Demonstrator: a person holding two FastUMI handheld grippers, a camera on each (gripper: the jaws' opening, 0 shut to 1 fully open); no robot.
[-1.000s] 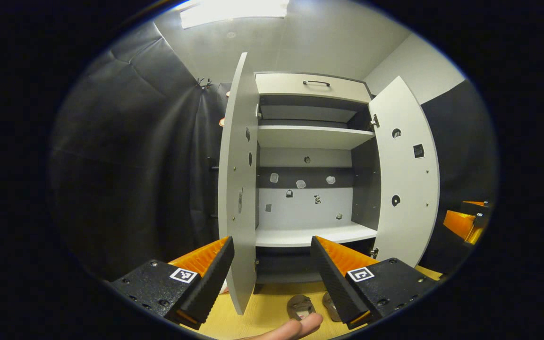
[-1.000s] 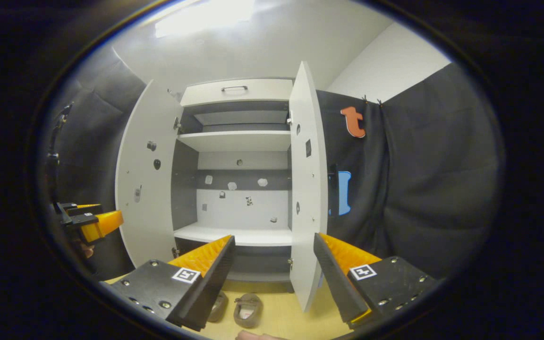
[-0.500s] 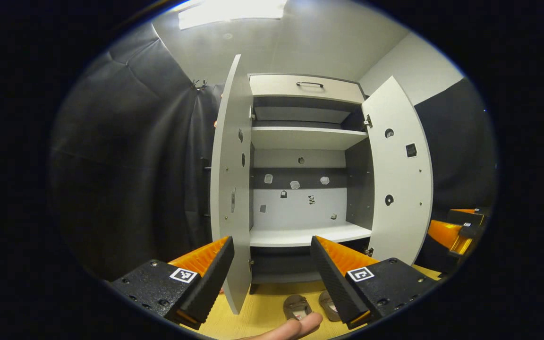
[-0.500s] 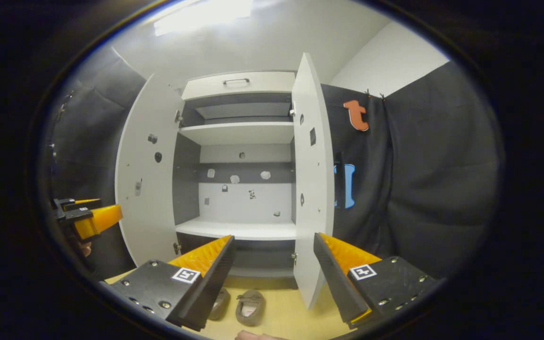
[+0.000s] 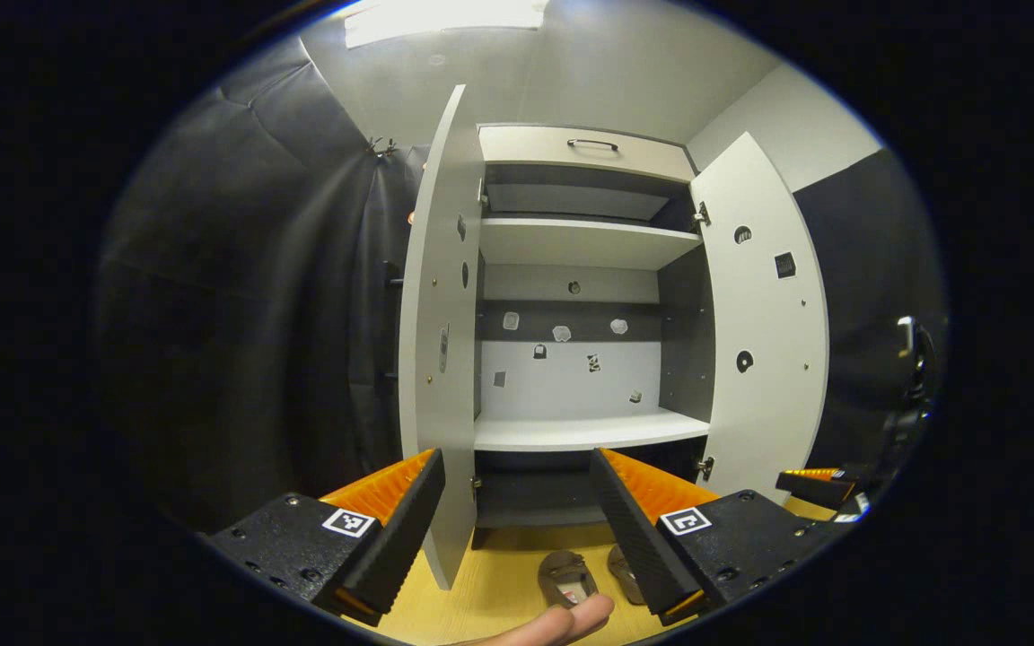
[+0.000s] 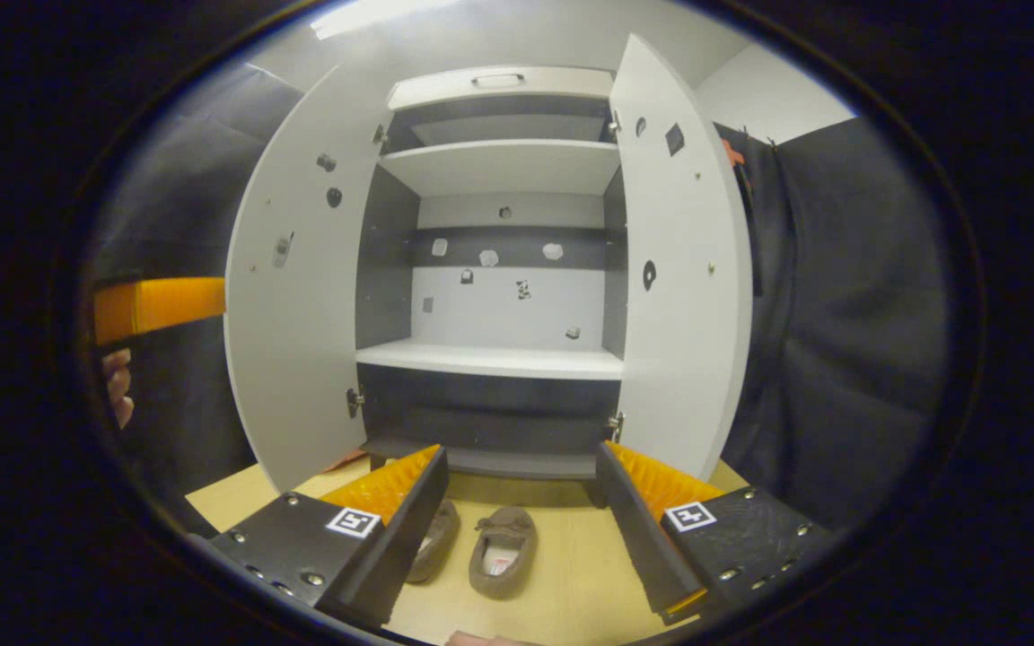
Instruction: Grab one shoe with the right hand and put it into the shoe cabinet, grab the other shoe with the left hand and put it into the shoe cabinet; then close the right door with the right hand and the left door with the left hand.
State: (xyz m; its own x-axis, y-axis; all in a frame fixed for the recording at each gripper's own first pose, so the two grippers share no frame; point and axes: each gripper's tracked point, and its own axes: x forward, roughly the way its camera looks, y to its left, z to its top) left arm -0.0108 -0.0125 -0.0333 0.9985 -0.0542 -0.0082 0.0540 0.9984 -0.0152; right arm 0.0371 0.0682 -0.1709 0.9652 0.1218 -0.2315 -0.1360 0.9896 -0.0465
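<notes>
My right gripper (image 6: 517, 511) has its 2 fingers spread wide with nothing between them, and the 2 brown shoes (image 6: 481, 552) lie side by side on the wooden floor (image 6: 562, 583) just beyond and below the tips, one framed in the gap and the other partly hidden behind the left finger. My left gripper (image 5: 517, 511) is spread just as wide and empty, the shoes (image 5: 584, 579) low in its gap toward the right finger, a fingertip (image 5: 562, 622) at the near edge. Farther off stands the shoe cabinet (image 6: 495, 359), both doors swung open, shelves bare.
</notes>
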